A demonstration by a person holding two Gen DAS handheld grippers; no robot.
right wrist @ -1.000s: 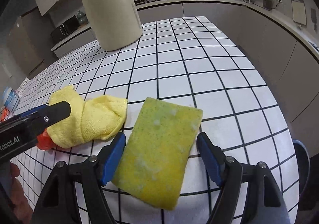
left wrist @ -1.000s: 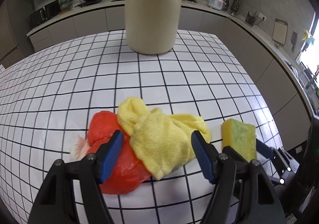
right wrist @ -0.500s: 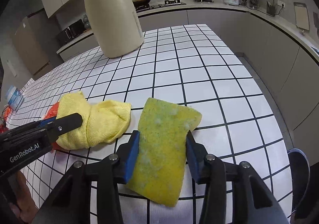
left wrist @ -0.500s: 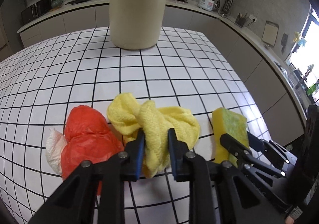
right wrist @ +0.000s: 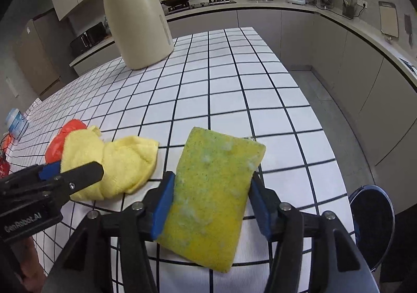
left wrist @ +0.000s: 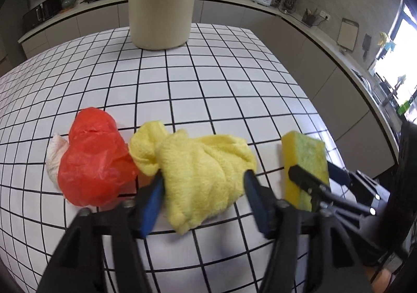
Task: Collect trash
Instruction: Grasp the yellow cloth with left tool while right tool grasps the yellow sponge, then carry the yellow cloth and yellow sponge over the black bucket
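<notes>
The left claw [left wrist: 204, 196] is seen low over the surface, its two blue-padded fingers [left wrist: 151, 201] set apart on either side of a bunched yellow cloth [left wrist: 200, 170] — the pads touch the fabric's flanks, with the cloth filling the gap between them. In the right wrist view the same claw [right wrist: 75, 175] is seen from the side, at the left edge. The right claw [right wrist: 211, 201] is held just beside it, to the right, and its blue pads [right wrist: 163, 204] are pressed against both long edges of a yellow-green sponge [right wrist: 216, 191] — the sponge is gripped and tilted upward, its far end raised.
</notes>
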